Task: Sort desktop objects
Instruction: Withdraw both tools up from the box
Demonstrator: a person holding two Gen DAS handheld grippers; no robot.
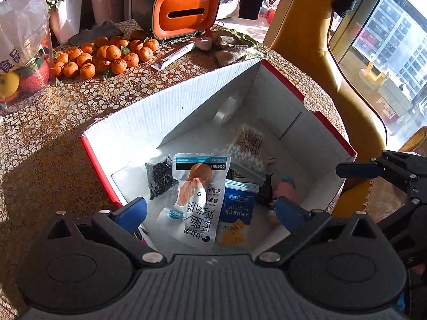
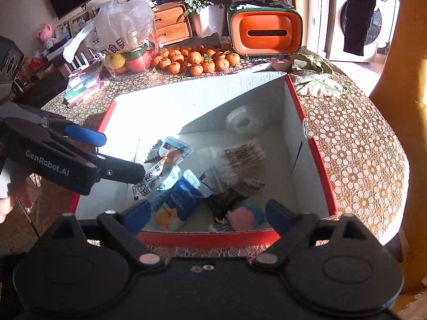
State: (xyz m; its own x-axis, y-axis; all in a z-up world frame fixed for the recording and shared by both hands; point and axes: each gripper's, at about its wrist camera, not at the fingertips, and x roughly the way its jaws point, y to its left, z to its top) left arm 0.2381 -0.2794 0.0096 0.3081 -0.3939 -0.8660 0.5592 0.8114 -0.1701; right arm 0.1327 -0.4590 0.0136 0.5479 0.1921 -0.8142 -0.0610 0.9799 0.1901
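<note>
A white cardboard box with red edges [image 1: 170, 101] [image 2: 317, 160] stands on the patterned table. Inside lie a white snack pouch [image 1: 194, 200] [image 2: 165, 160], a blue packet [image 1: 237, 208] [image 2: 184, 197], a bag of cotton swabs [image 1: 248, 149] [image 2: 237, 160], a dark pellet bag [image 1: 160, 176], a tape roll [image 1: 226, 109] [image 2: 242, 122] and a pink toy [image 1: 287, 189] [image 2: 240, 217]. My left gripper [image 1: 210, 213] [image 2: 117, 154] is open and empty above the pouch. My right gripper [image 2: 208, 216] is open and empty over the box's near edge; it also shows in the left wrist view [image 1: 357, 169].
A pile of mandarins [image 1: 104, 56] [image 2: 194, 58], an orange tissue holder [image 1: 178, 10] [image 2: 264, 32], a white tube [image 1: 173, 54], a fruit bag [image 2: 125, 34], a cloth [image 2: 315, 77] and stacked books [image 2: 82, 88] sit behind the box. A yellow chair [image 1: 320, 53] stands right.
</note>
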